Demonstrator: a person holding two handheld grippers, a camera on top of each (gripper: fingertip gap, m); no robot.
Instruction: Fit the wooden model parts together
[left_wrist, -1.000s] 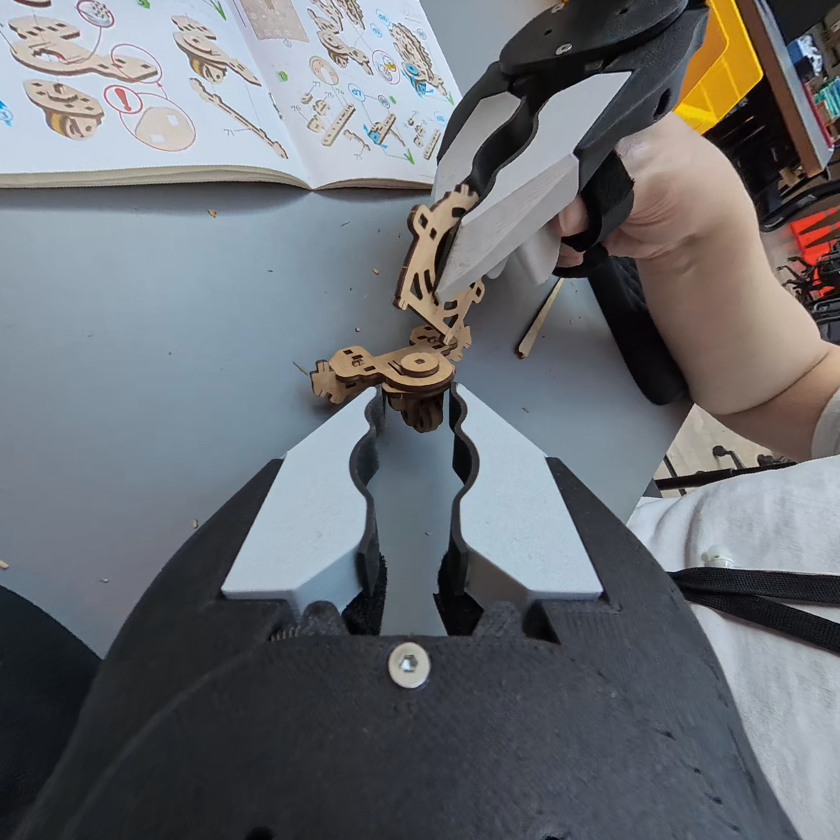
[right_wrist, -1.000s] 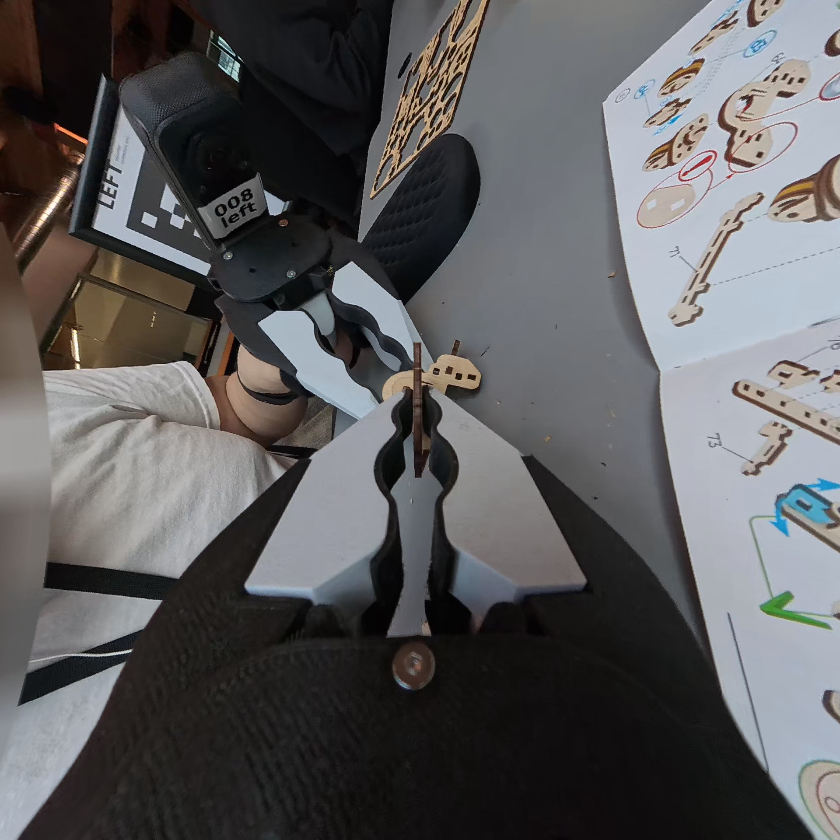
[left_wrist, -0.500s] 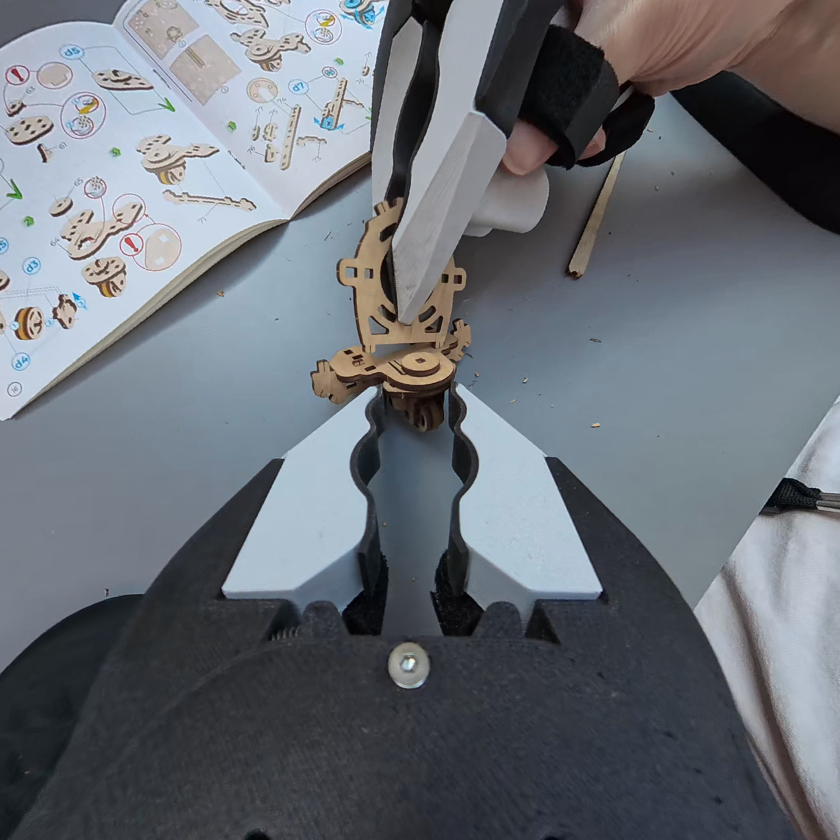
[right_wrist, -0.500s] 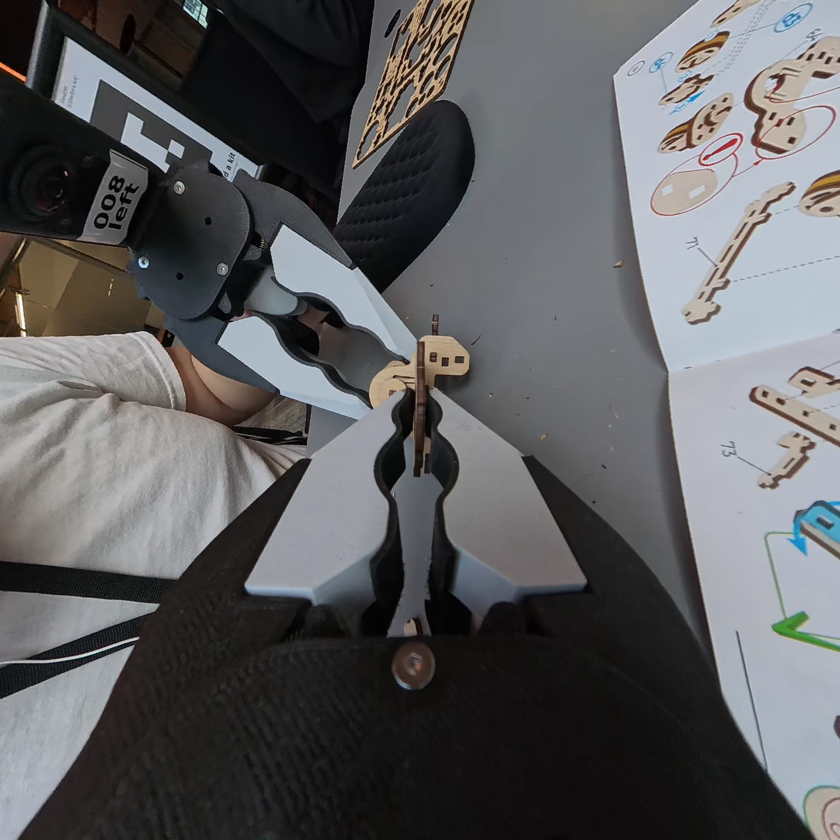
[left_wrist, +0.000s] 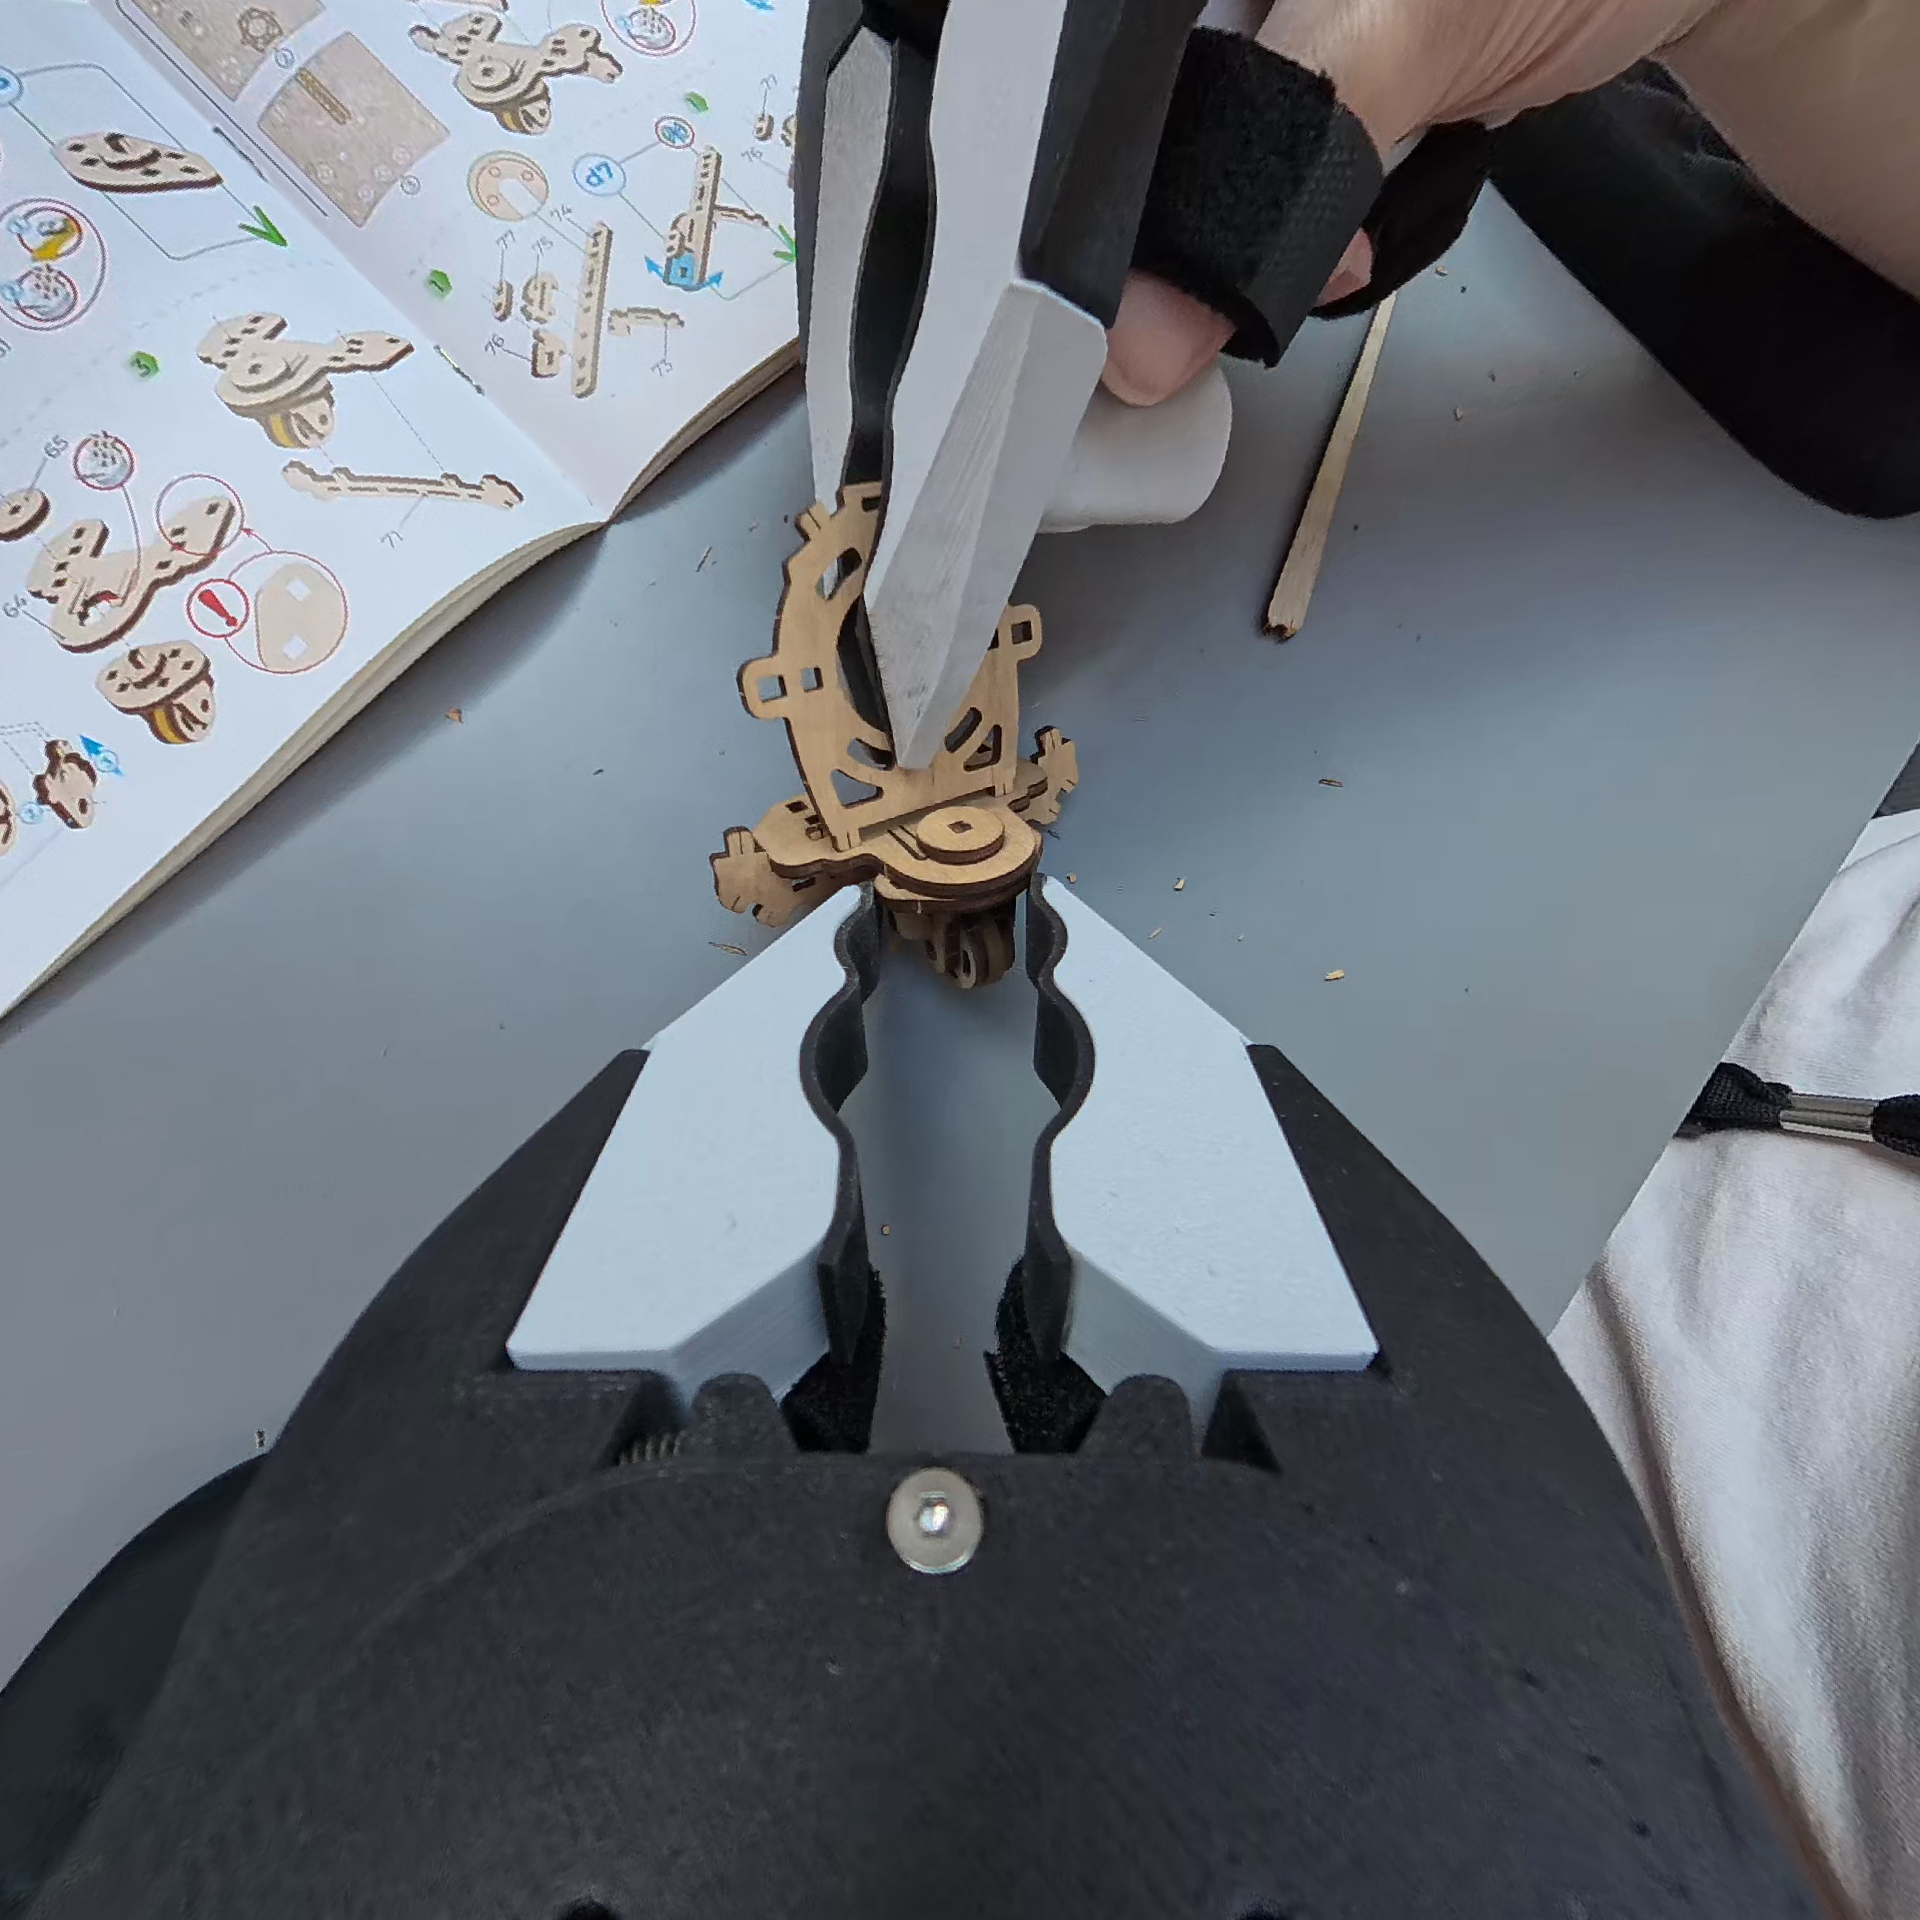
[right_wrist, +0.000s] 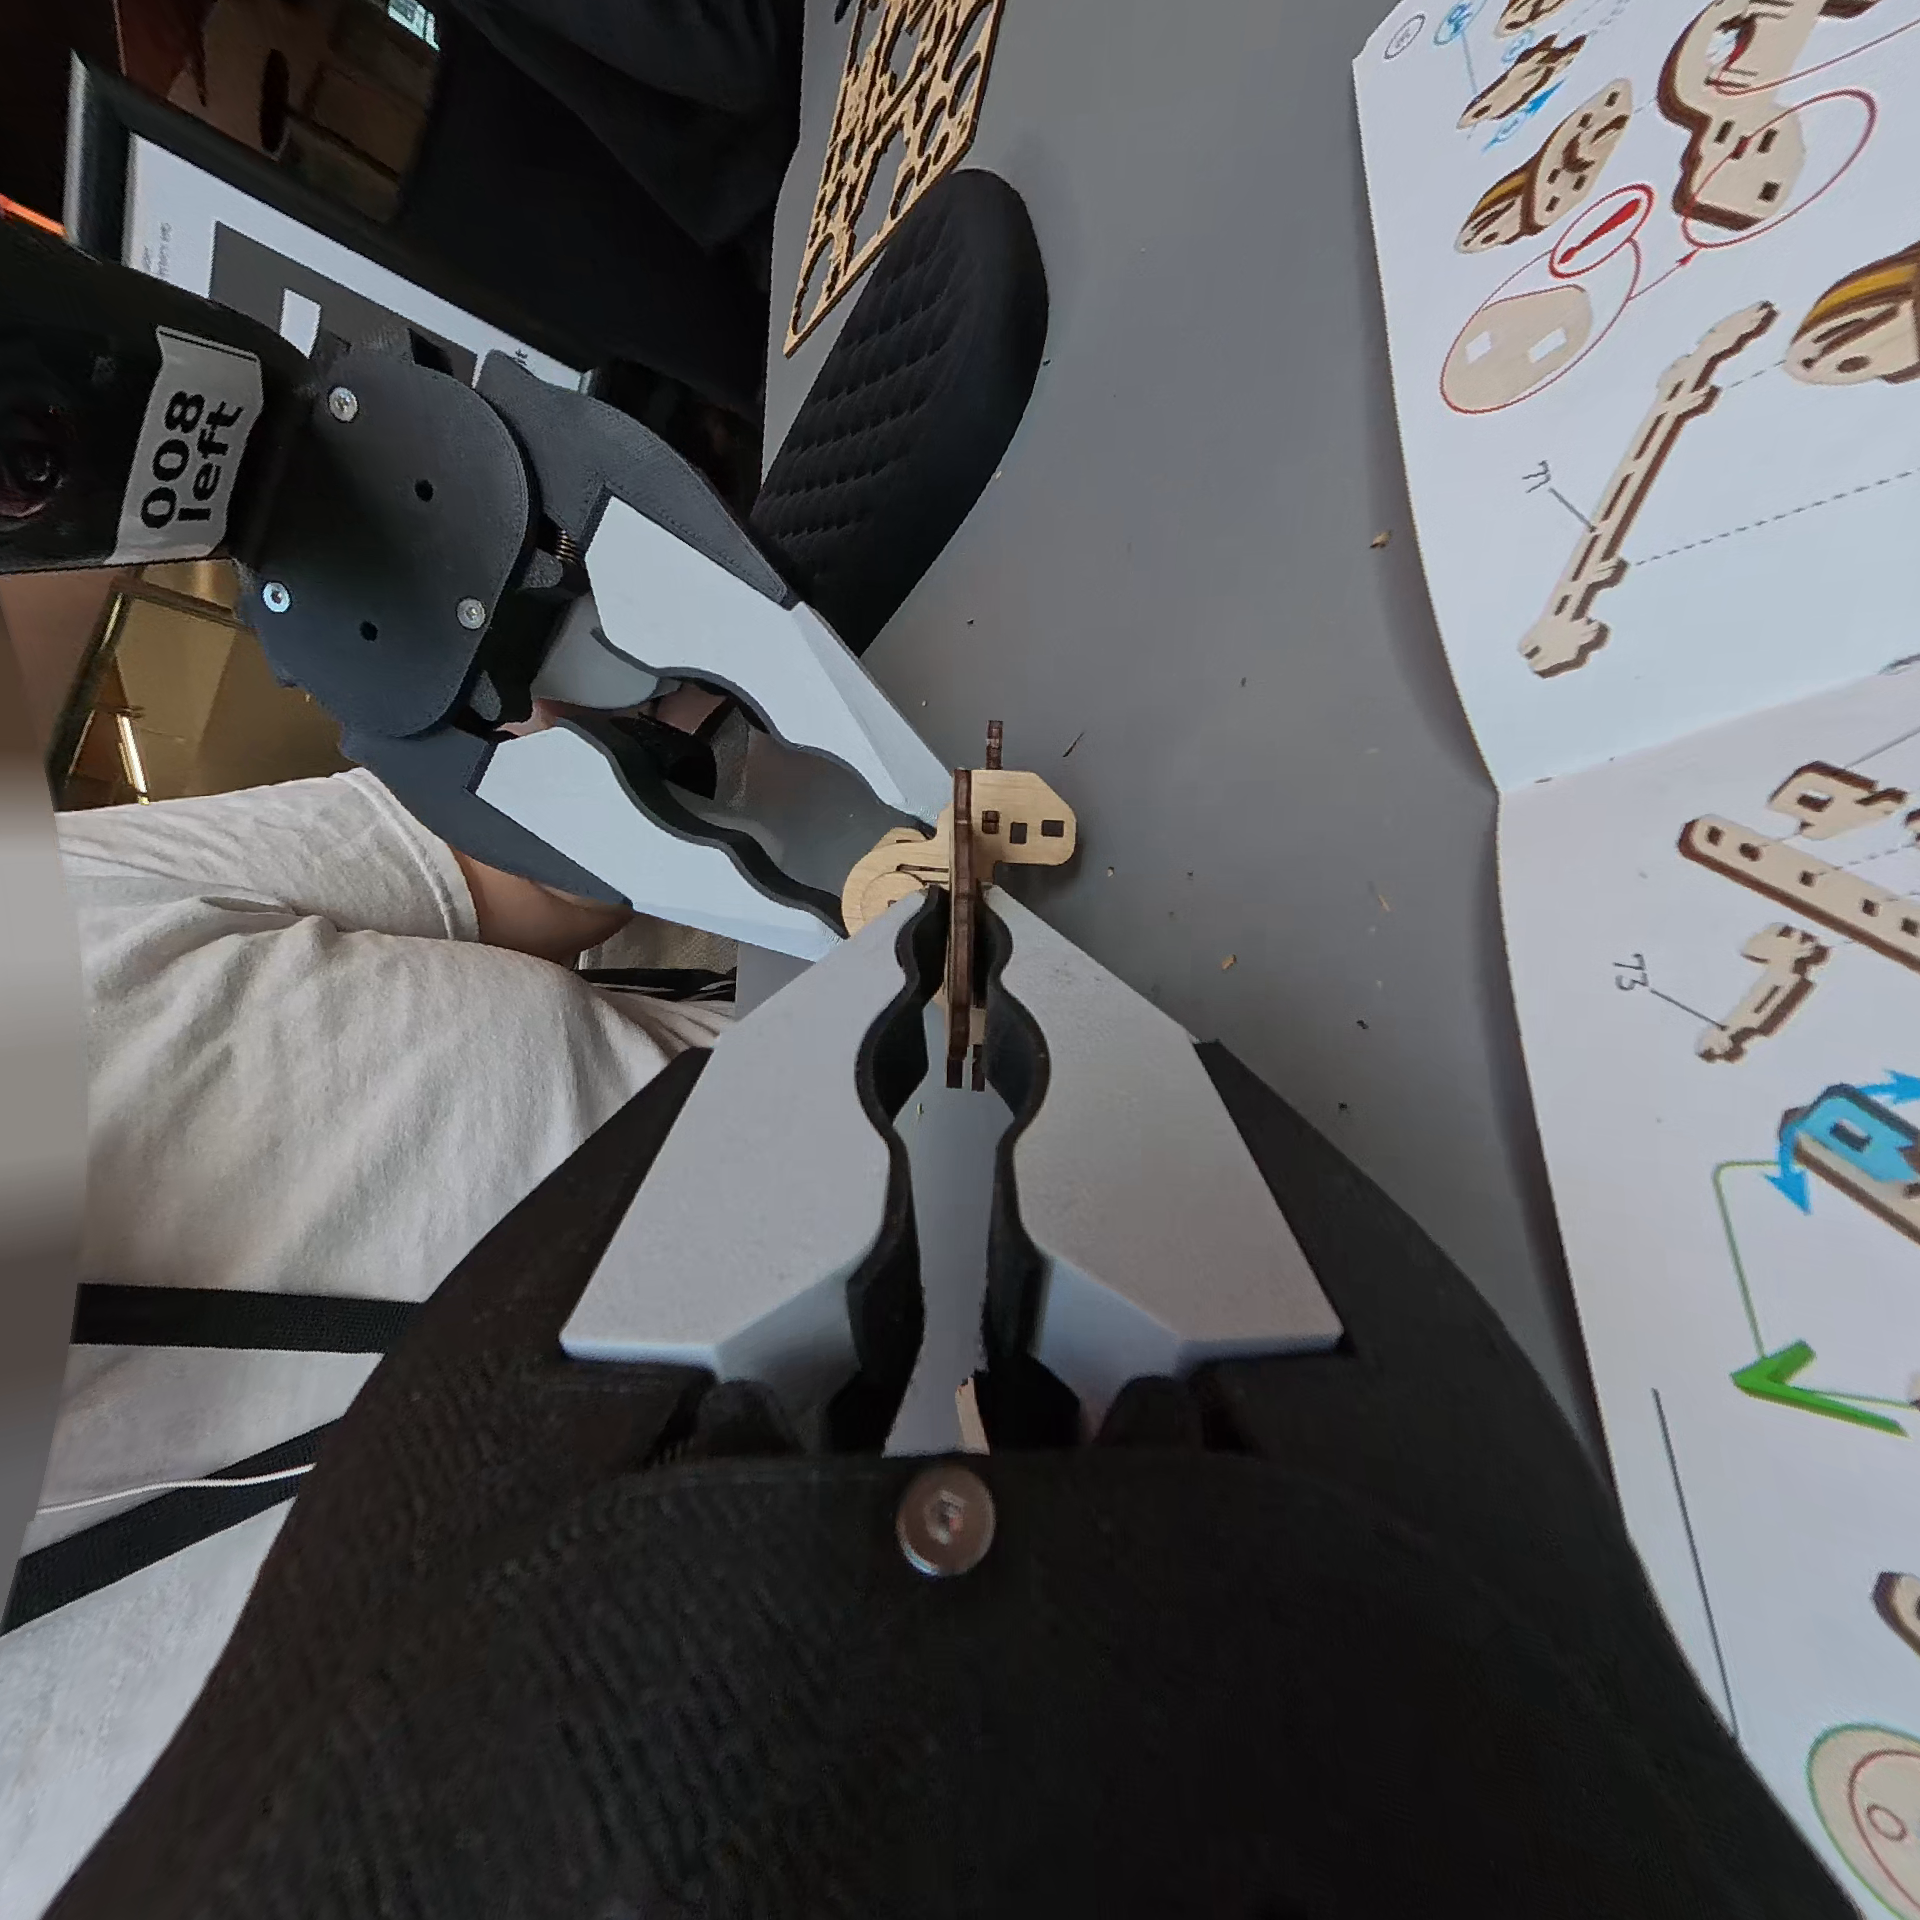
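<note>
My left gripper is shut on the lower stub of a flat wooden base assembly with a round disc on top, and holds it just above the grey table. My right gripper comes down from above, shut on a curved, slotted wooden frame piece. The frame piece stands upright with its lower edge on the base assembly. In the right wrist view the frame piece shows edge-on between the right gripper's fingers, the base assembly lies beyond it, and the left gripper reaches in from the left.
An open instruction booklet lies at the far left and also shows in the right wrist view. A thin wooden stick lies at the right. A punched plywood sheet and a black mesh pad lie farther off. The table edge runs close to the person's white shirt.
My right gripper has swung the frame piece from tilted to upright and brought it down onto the base assembly. The left gripper has turned, still holding the base.
</note>
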